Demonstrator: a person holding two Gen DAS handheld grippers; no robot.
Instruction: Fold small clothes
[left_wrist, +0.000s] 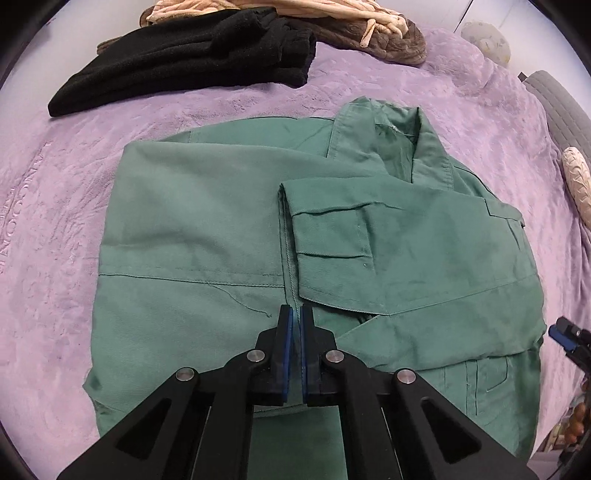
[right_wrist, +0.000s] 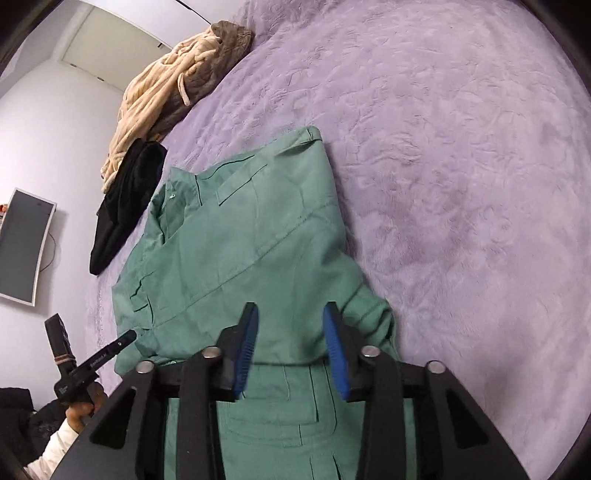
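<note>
A green jacket (left_wrist: 221, 221) lies flat on the purple blanket (left_wrist: 55, 184), collar at the far side, one sleeve folded across its front. My left gripper (left_wrist: 296, 317) is shut, its blue pads pinching the jacket's near hem at the middle seam. In the right wrist view the jacket (right_wrist: 240, 240) runs away from me. There my right gripper (right_wrist: 291, 325) holds a bunched, lifted fold of the hem, which fills the gap between its blue pads. The left gripper (right_wrist: 122, 338) shows at the lower left of that view, with a hand on its grip.
A folded black garment (left_wrist: 184, 55) and a beige and brown fleece heap (left_wrist: 277, 11) lie beyond the jacket. A grey cushion (left_wrist: 554, 107) is at the right edge. In the right wrist view a monitor (right_wrist: 24, 247) hangs on the wall, and bare blanket (right_wrist: 461, 184) spreads to the right.
</note>
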